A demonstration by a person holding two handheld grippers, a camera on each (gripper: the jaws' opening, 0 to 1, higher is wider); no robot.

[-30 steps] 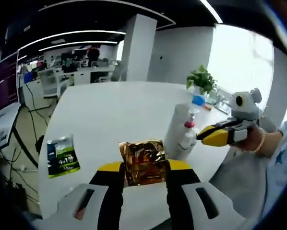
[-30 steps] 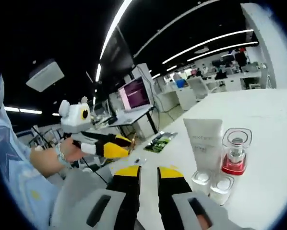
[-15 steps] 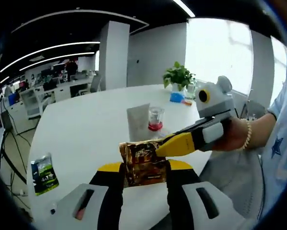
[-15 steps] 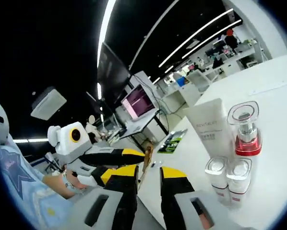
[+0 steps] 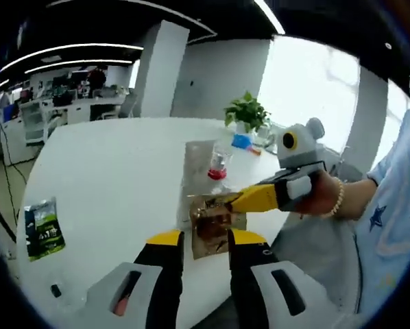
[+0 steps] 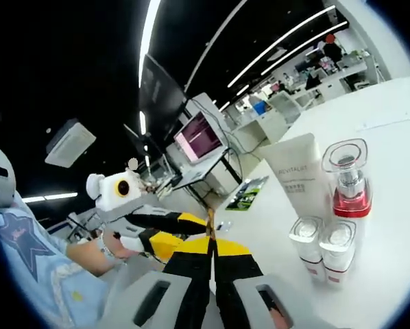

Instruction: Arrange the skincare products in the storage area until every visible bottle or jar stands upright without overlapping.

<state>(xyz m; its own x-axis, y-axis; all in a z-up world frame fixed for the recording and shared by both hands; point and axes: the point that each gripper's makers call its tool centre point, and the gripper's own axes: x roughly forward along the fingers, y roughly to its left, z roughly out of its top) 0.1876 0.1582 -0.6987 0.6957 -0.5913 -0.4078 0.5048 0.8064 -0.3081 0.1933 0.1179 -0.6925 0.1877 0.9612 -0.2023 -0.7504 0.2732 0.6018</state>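
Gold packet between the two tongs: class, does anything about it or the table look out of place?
The gold packet hangs in the air, pinched by the right tongs, not standing with the tube and bottles. A green sachet lies flat, apart from them.

The gold foil sachet (image 5: pixel 214 228) is partly covered in the left gripper view by the right gripper (image 5: pixel 227 203), whose yellow tips lie across its upper edge, and its print is too blurred to read. In the right gripper view the sachet (image 6: pixel 210 229) appears only as a thin edge-on strip between that gripper's closed jaws. The white tube (image 5: pixel 199 164) stands behind the sachet, its lower part hidden; lettering on the tube (image 6: pixel 299 177) is too small to read. The green packet (image 5: pixel 43 230) has illegible print. The person's sleeve (image 5: pixel 391 205) is cut off at the picture's edge
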